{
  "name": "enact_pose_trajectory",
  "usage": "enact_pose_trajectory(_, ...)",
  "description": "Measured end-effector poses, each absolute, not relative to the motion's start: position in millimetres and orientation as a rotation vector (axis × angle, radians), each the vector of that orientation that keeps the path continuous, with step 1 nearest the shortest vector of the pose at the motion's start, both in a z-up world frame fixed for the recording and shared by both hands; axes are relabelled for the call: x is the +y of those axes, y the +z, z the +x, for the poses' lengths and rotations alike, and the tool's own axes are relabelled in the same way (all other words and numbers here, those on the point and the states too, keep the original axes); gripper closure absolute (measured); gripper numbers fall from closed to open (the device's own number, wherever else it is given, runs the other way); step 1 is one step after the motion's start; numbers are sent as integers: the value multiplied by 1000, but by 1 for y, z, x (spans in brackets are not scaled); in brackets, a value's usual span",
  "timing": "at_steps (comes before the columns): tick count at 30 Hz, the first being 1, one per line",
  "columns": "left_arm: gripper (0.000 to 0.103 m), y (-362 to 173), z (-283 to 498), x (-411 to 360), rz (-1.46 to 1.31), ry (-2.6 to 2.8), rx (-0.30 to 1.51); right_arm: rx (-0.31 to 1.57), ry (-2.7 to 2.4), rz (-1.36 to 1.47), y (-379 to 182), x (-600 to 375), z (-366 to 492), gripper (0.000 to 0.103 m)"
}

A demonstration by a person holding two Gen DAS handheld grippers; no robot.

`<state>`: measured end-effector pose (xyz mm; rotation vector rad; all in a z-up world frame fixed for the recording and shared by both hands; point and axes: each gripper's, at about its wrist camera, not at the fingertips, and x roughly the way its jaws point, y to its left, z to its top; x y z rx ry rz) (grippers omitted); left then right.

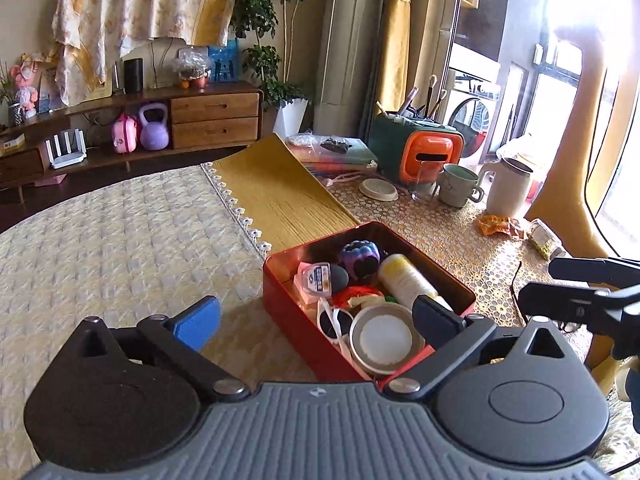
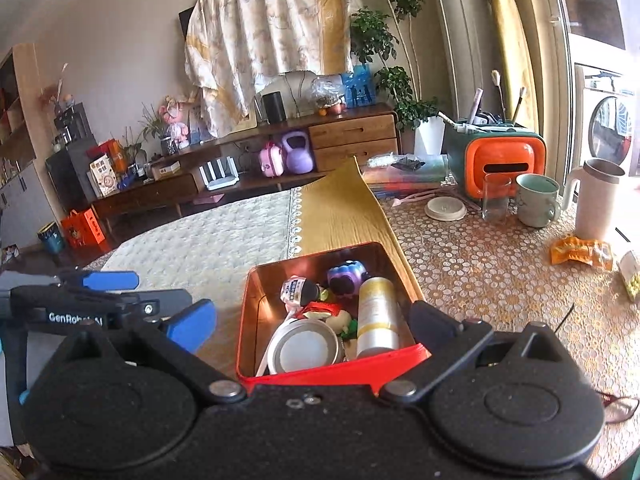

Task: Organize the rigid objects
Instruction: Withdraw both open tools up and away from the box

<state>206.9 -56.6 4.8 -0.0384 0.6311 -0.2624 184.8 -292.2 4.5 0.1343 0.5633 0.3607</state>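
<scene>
Both grippers hang over the near end of the red tin, jaws spread wide, nothing between the pads. Left gripper frames the tin's near corner; right gripper straddles its near rim, and neither touches it.

That tin sits on the table, straddling the seam where the cream quilted cloth meets the yellow runner, lid off, packed full. Inside: a round metal lid at the near end, white sunglasses just beside it, a pale bottle lying along the right wall, a purple toy at the far end, a pink packet by the left wall, something red and green in the middle that I can't make out.

Further out on the lace cloth: an orange wrapper, a white jug, a green mug, a glass, a small white dish, and an orange-fronted holder stuffed with brushes. Right gripper's black frame juts in at the left view's right edge.
</scene>
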Motion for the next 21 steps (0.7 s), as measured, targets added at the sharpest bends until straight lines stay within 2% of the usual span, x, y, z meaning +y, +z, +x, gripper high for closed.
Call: enact_pose_trajectory(21, 0, -4, 163, -53, -22, -237, 624, 555, 336, 177, -2, -285, 150, 0)
